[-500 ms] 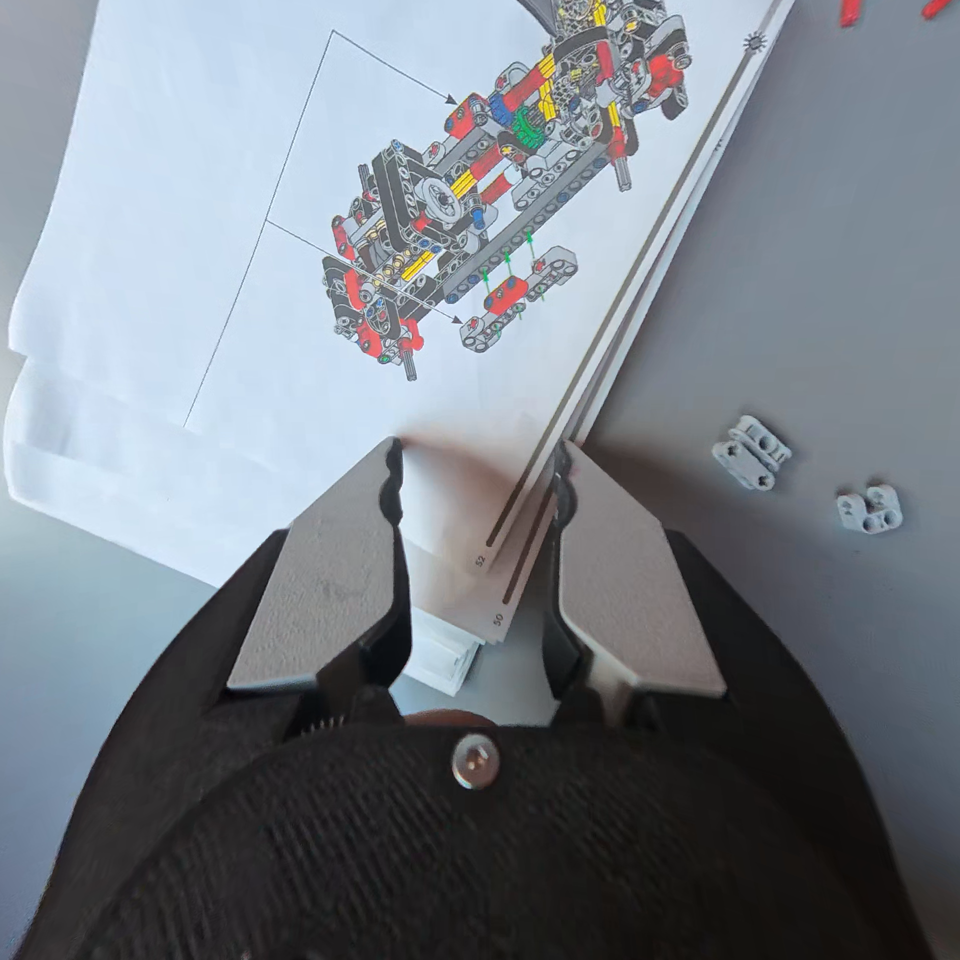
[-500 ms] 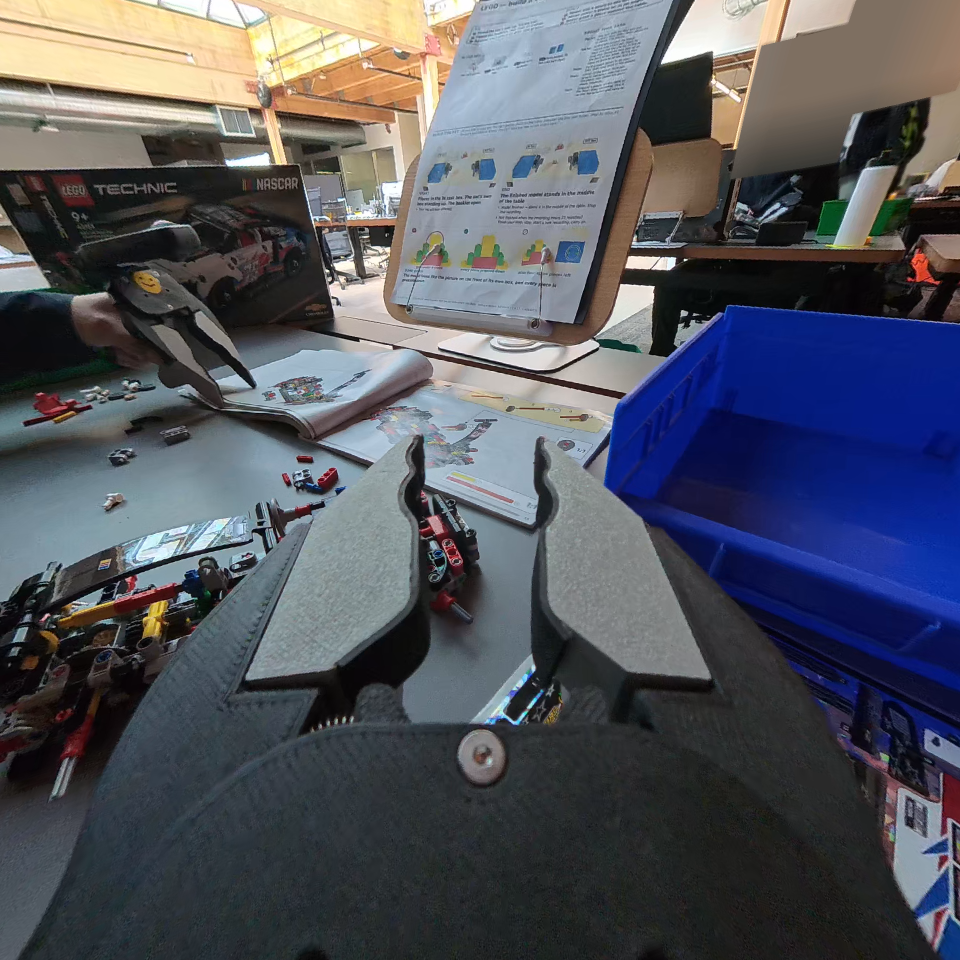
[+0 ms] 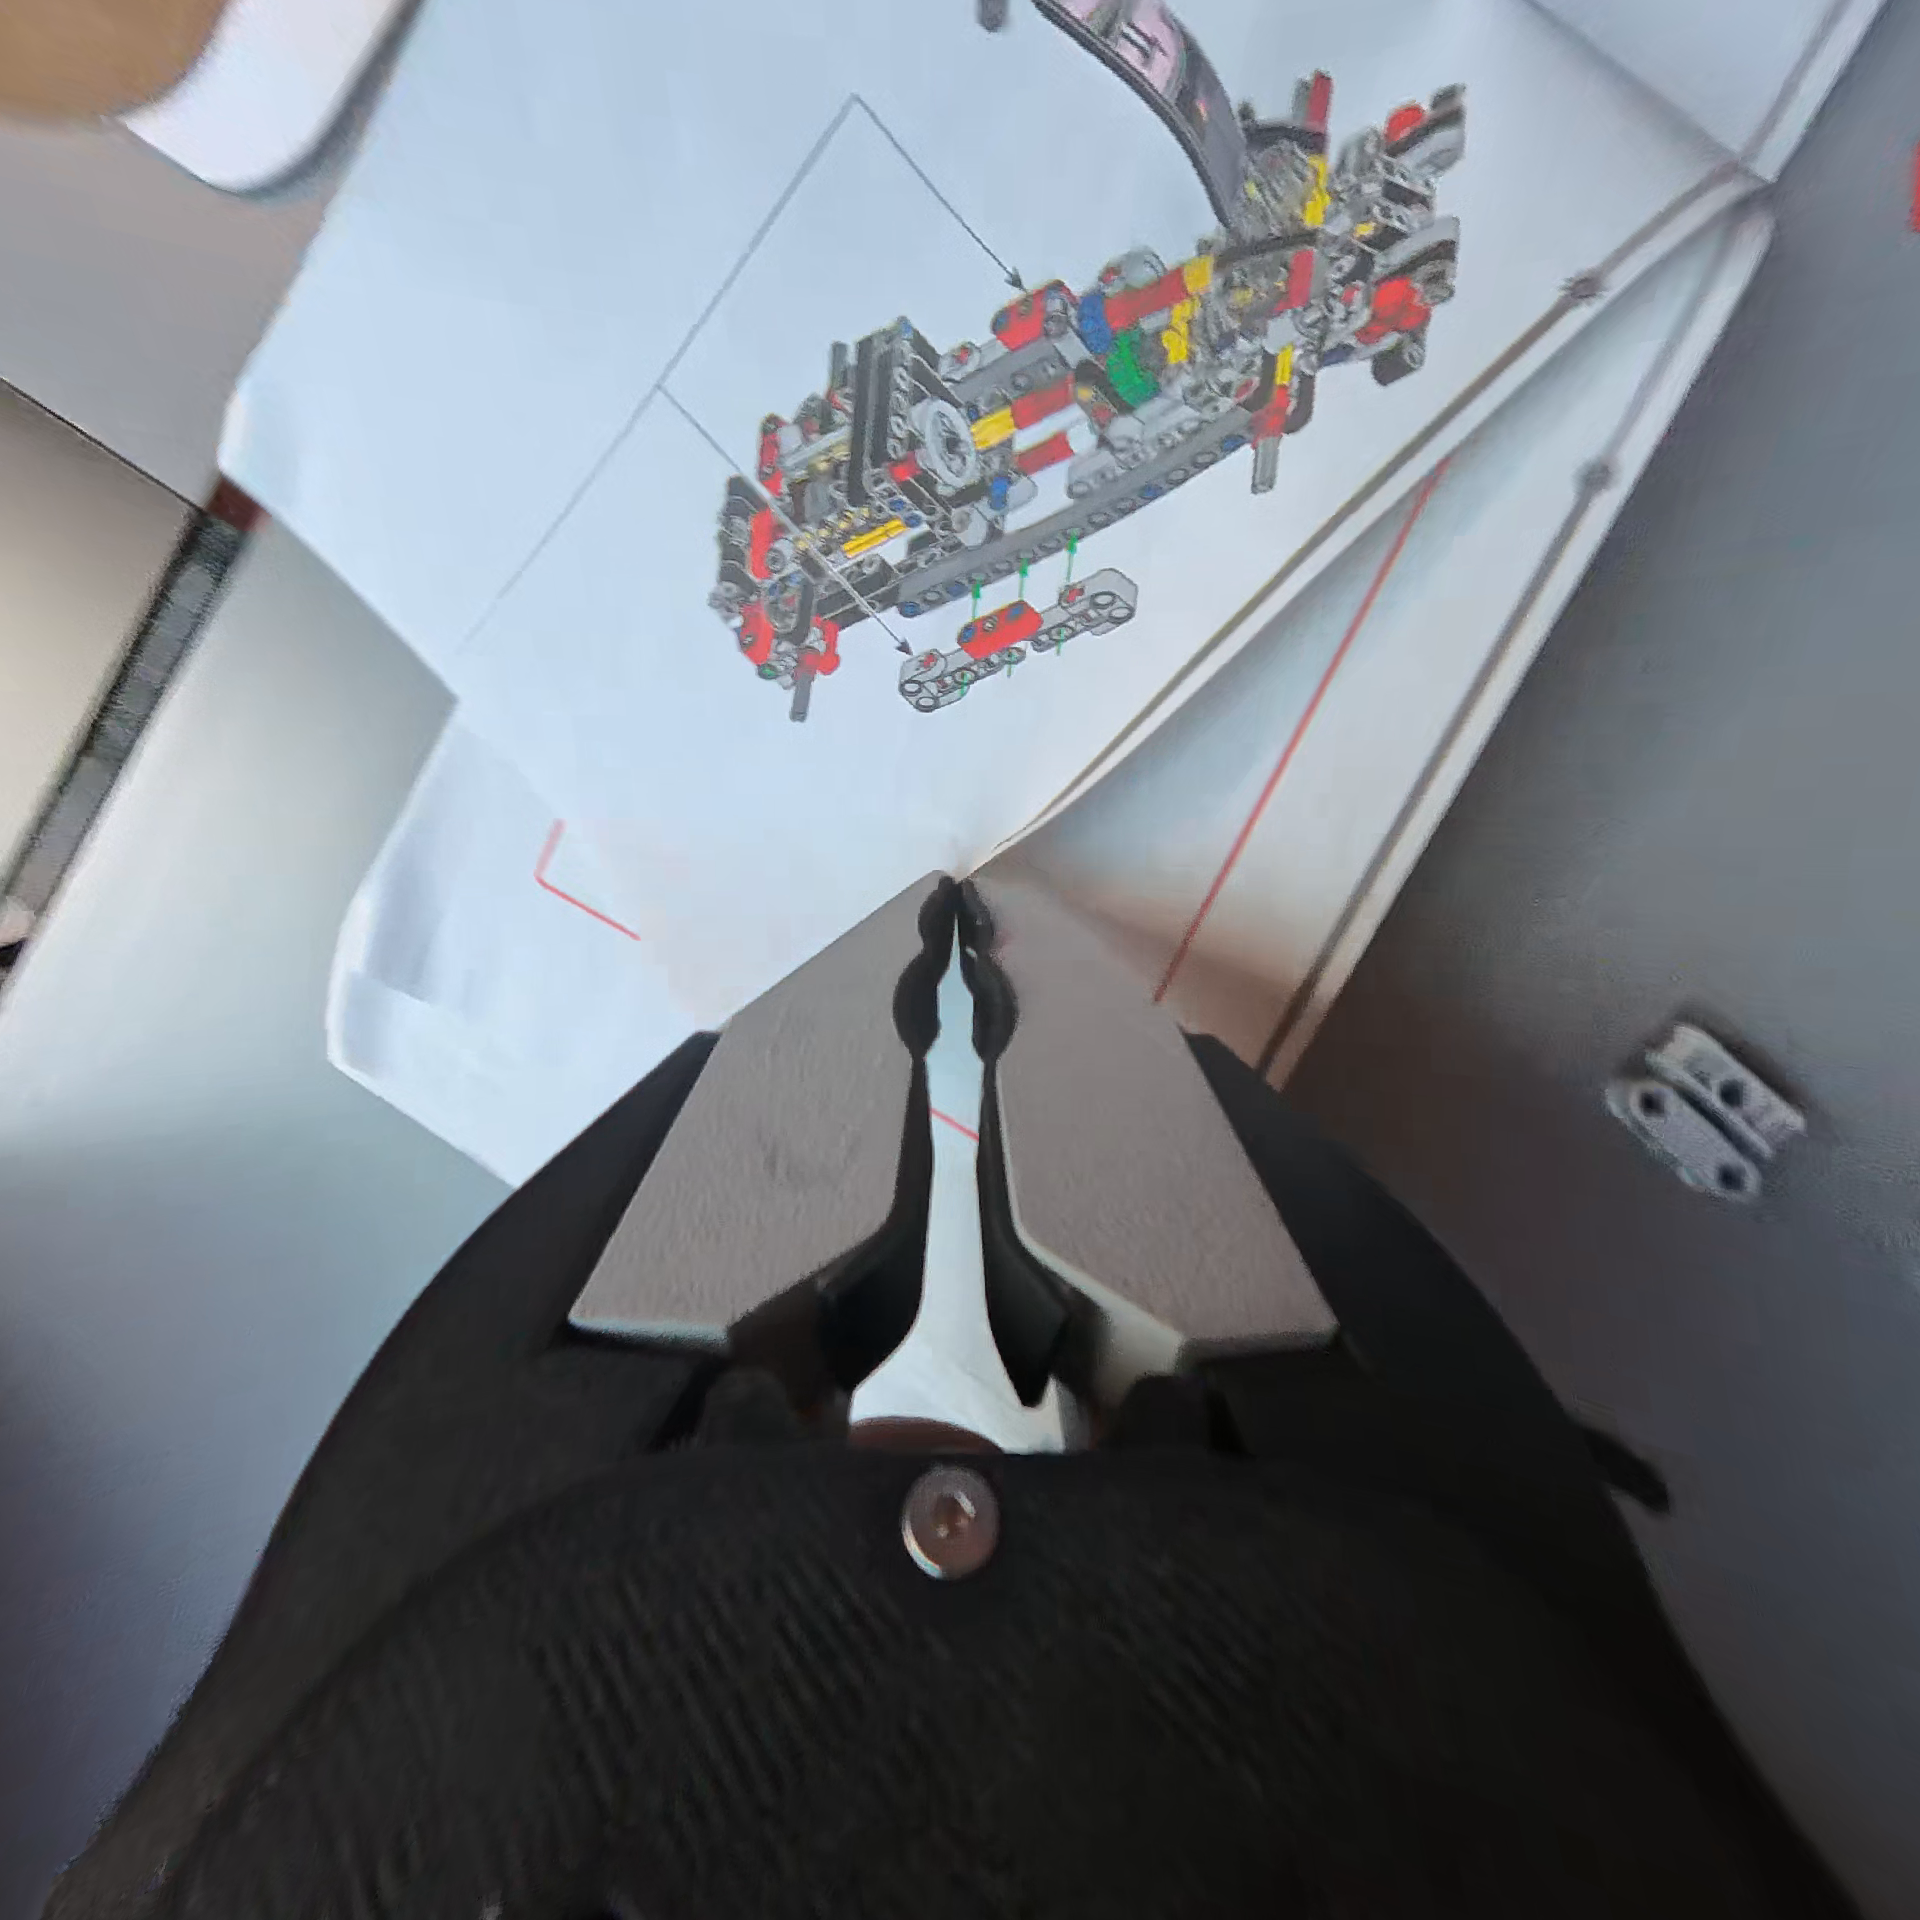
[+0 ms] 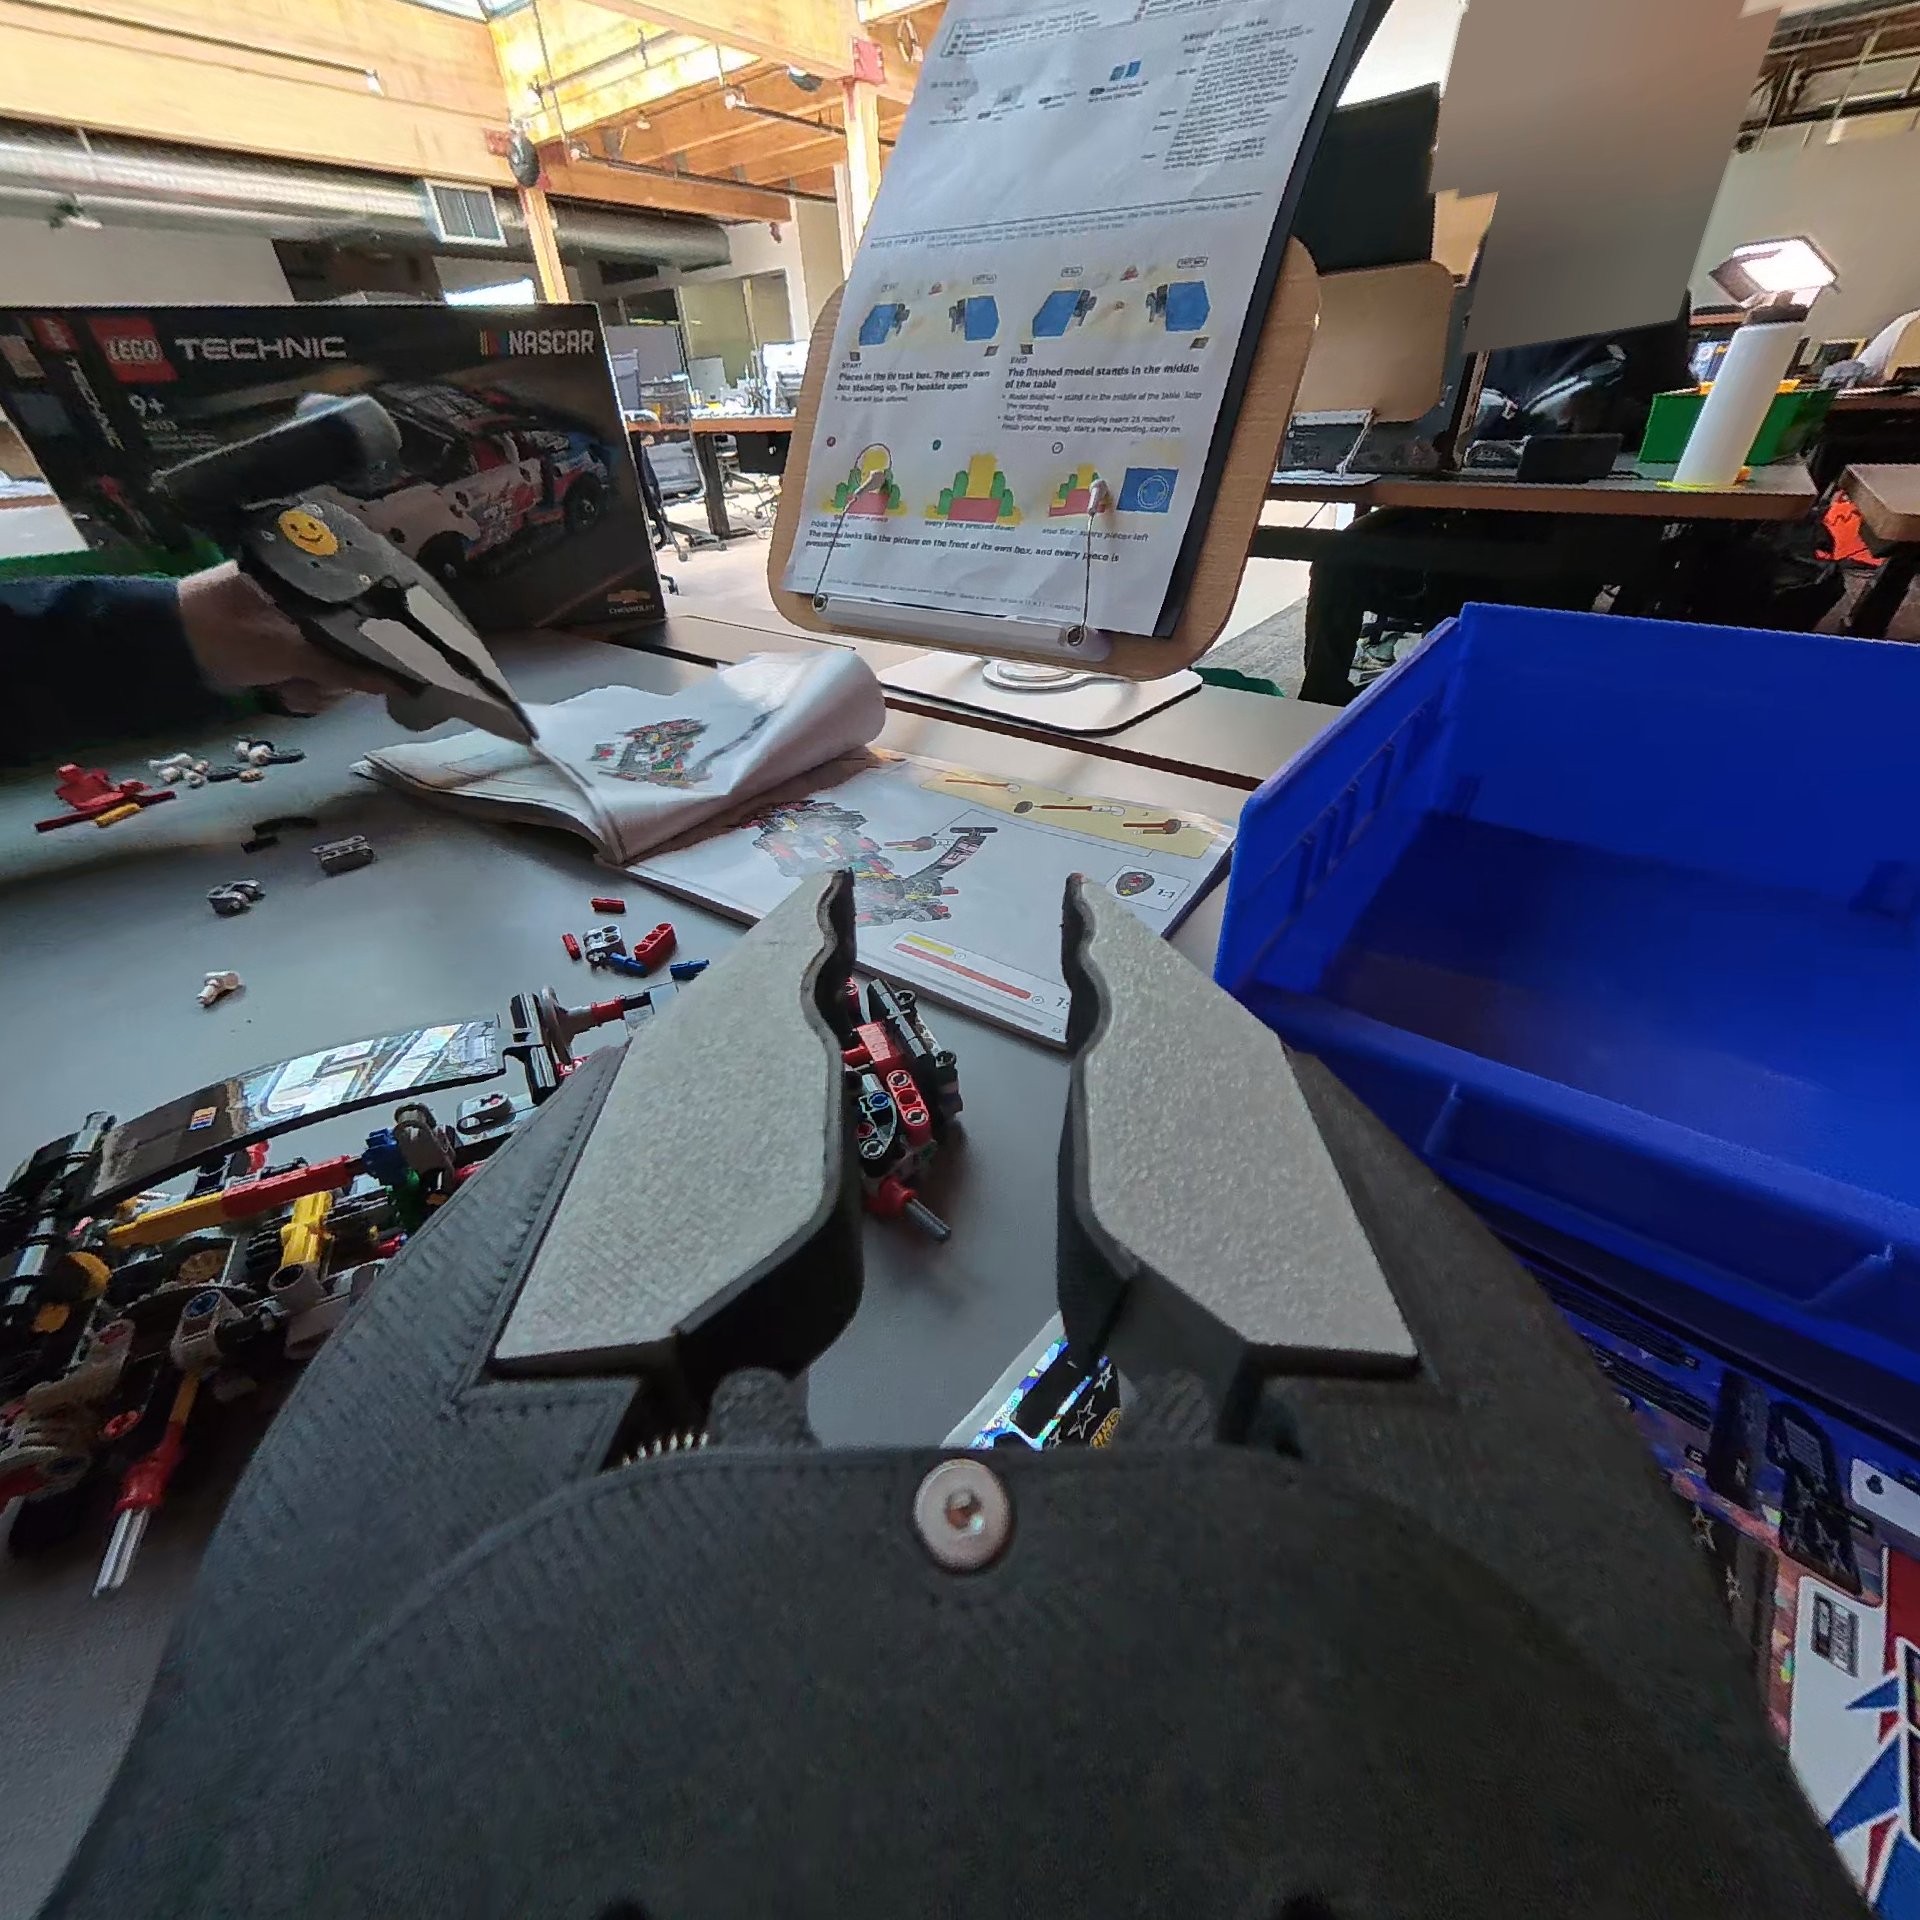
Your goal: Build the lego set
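Note:
My left gripper (image 3: 956,896) is shut on the edge of a page of the open instruction booklet (image 3: 727,312) and holds that page lifted off the pages below. The right wrist view shows it too: the left gripper (image 4: 520,727), held by a hand, pinches the curled-up page of the booklet (image 4: 707,769). My right gripper (image 4: 956,894) is open and empty. It hovers above the grey table, over a small black and red brick assembly (image 4: 899,1101) and the near edge of the booklet's right page.
A grey connector piece (image 3: 1704,1122) lies on the table right of the booklet. A blue bin (image 4: 1351,790) stands at the right. A partly built model (image 4: 208,1226) lies at the left, loose small pieces (image 4: 623,940) beyond it. The set's box (image 4: 312,436) and a sheet stand (image 4: 1039,364) stand behind. About 45 cm separates my left fingertips from my right. Measured from the fingertips, the grey connector piece (image 3: 1704,1122) is 12 cm or so from the left gripper and 40 cm from the right. My right wrist view (image 4: 339,850) looks at it from another angle.
My left gripper has closed from wide open onto the page's edge and lifted the page, which now curls up. My right gripper has hardly moved and stays open.

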{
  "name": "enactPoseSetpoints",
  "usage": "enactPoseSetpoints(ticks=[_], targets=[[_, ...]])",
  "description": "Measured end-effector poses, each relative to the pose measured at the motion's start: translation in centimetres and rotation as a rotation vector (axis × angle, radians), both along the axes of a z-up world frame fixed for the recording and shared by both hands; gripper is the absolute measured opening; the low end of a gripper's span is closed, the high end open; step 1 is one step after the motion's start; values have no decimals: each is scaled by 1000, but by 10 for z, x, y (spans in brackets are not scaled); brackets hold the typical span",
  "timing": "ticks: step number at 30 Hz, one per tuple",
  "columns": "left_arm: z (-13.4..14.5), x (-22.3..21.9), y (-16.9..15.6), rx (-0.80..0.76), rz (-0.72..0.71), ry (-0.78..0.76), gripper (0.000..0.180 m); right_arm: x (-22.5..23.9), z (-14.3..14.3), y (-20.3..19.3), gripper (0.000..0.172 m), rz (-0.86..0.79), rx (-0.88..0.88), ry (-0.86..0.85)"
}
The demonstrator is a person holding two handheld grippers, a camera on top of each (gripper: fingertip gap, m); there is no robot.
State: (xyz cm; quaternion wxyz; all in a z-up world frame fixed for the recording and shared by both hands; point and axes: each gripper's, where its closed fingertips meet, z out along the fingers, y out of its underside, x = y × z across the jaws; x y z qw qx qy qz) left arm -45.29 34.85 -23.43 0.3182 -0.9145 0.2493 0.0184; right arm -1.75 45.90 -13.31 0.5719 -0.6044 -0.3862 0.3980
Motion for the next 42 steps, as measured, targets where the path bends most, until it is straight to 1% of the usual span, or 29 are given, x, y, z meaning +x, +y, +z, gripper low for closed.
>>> enactPoseSetpoints(ticks=[2, 4, 5, 9, 11, 13, 15, 17, 20, 22, 24, 26, 29, 32, 34, 37, 40, 42], targets=[[17, -2, 18, 105, 41, 84, 0, 0, 0, 1, 37, -4, 0, -2], [45, 1, 37, 245, 69, 168, 0, 1, -1, 1, 36, -8, -1, -4], [60, 9, 45, 309, 70, 181, 0, 1, -2, 2, 36, -9, -2, -6], [108, 59, 77, 504, 45, 131, 0, -1, -5, 3, 36, -12, -9, -18], [121, 98, 85, 560, -36, 73, 0, -2, -8, 4, 36, -14, -14, -30], [130, 132, 89, 609, -106, 75, 0, -2, -11, 5, 35, -16, -18, -38], [126, 159, 91, 602, -185, 114, 0, -2, -12, 6, 35, -17, -24, -41], [108, 172, 87, 485, -224, 123, 0, -3, -14, 6, 35, -15, -30, -46], [90, 169, 67, 328, -208, 5, 0, -3, -14, 5, 36, -6, -36, -46], [88, 147, 51, 286, -134, -48, 19, -2, -14, 4, 37, -6, -34, -47], [86, 124, 27, 242, -69, -101, 28, -2, -14, 4, 38, -5, -30, -54], [83, 103, -2, 208, -6, -132, 33, -2, -15, 6, 39, -15, -25, -68], [75, 76, -49, 168, 65, -121, 33, -1, -16, 8, 41, -24, -32, -78], [61, 66, -91, 112, 103, -166, 34, -13, -4, -9, 42, 22, -15, -87], [46, 63, -108, 70, 118, -182, 35, -29, 2, -26, 42, 68, -14, -135], [26, 63, -121, 41, 124, -200, 34, -66, 13, -54, 41, 167, -73, -208], [19, 76, -130, 59, 106, -264, 35, -101, 13, -83, 40, 241, -111, -395], [17, 78, -136, 82, 103, -271, 35, -118, 8, -102, 34, 272, -108, -539]])
